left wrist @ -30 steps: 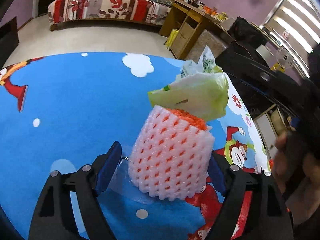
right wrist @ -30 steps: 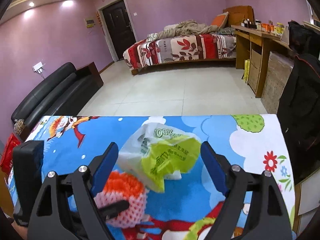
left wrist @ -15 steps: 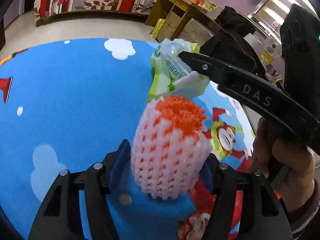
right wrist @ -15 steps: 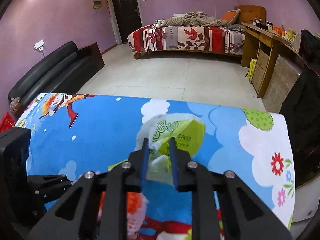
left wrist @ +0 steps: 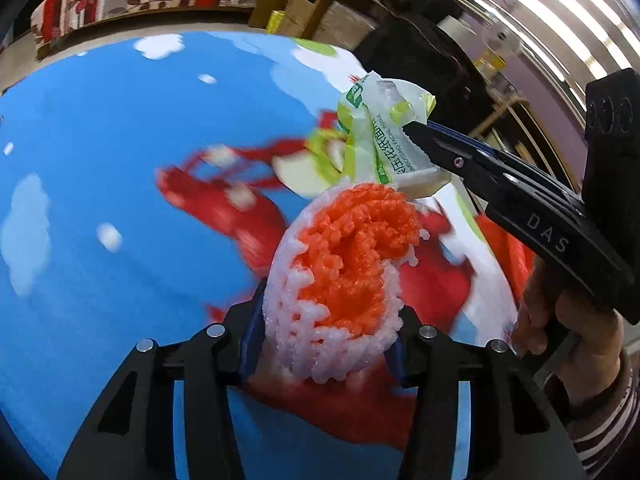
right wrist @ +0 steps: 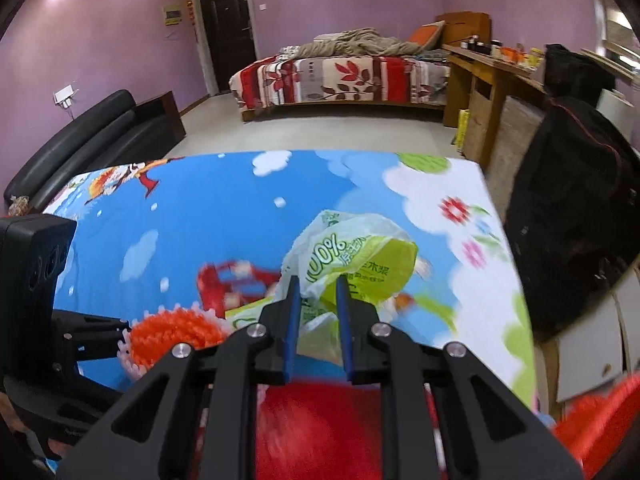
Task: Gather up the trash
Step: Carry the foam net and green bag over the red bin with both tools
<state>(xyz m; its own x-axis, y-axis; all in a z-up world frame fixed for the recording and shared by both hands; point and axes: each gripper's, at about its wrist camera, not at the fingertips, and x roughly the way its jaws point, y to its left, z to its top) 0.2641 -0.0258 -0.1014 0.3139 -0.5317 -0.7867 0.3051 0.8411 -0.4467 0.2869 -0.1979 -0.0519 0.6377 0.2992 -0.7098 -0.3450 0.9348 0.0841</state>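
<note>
On my left, the left gripper (left wrist: 326,344) has its jaws pinching the foam fruit net (left wrist: 340,276), a pink-white mesh sleeve with an orange one rolled inside. It sits squarely between the jaws, open end tilted up toward the camera, over the cartoon-print counter (left wrist: 120,128). I'd judge it featherlight and springy, so it squashes rather than slips; a hold across the middle of the roll looks right. My left tool points forward and down.

On the right, the right gripper (right wrist: 318,312) has its jaws nearly together, nipping a crumpled fold of the green tissue wrapper (right wrist: 360,256). The bag bunches just ahead of the jaw tips, seemingly lifted off the counter. It reads as thin, limp and slick film, so I'd want plenty of it gathered. From the left camera, that tool reaches in from the right, just beyond the net.
</note>
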